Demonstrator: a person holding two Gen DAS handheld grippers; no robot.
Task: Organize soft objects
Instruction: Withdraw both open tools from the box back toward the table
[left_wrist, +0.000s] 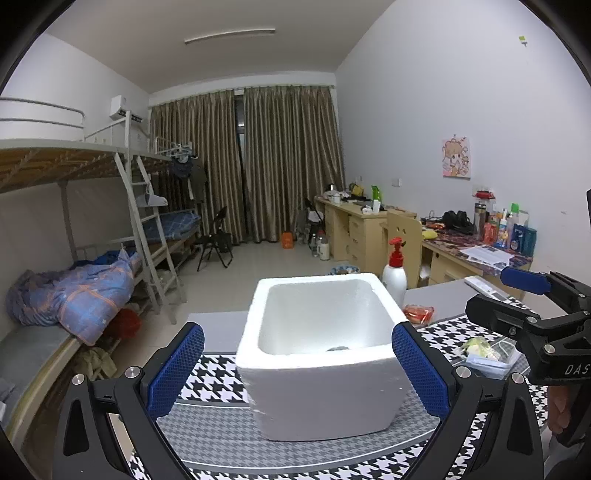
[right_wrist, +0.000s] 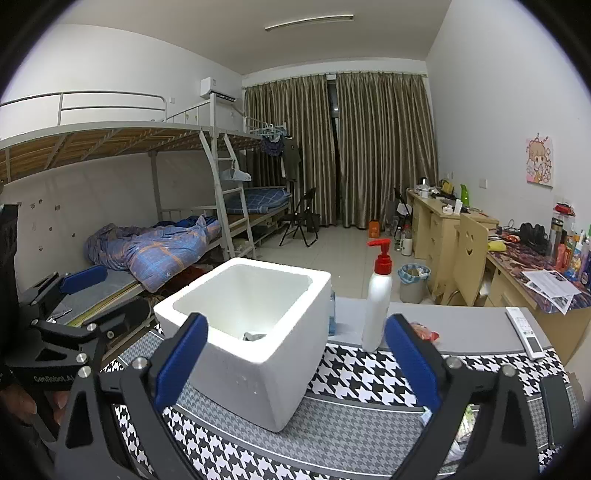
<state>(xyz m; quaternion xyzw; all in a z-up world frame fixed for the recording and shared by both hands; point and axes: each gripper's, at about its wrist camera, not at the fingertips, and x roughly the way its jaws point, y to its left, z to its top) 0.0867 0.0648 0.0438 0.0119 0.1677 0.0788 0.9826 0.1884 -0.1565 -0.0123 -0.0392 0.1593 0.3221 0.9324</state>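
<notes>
A white foam box (left_wrist: 317, 373) stands on the houndstooth cloth (left_wrist: 218, 421), with a small grey soft thing (left_wrist: 338, 348) on its floor. My left gripper (left_wrist: 299, 369) is open, its blue pads either side of the box and nothing held. In the right wrist view the same box (right_wrist: 251, 369) sits front left, the grey thing (right_wrist: 254, 336) inside it. My right gripper (right_wrist: 295, 362) is open and empty too, above the cloth (right_wrist: 354, 376). A clear bag with pale soft items (left_wrist: 484, 352) lies on the cloth under the right gripper's body (left_wrist: 532, 321).
A white pump bottle with red top (right_wrist: 377, 306) stands behind the box. A red packet (left_wrist: 419, 313) and a remote (right_wrist: 526, 332) lie on the grey table (right_wrist: 469, 325). Bunk beds fill the left, desks and a chair the right.
</notes>
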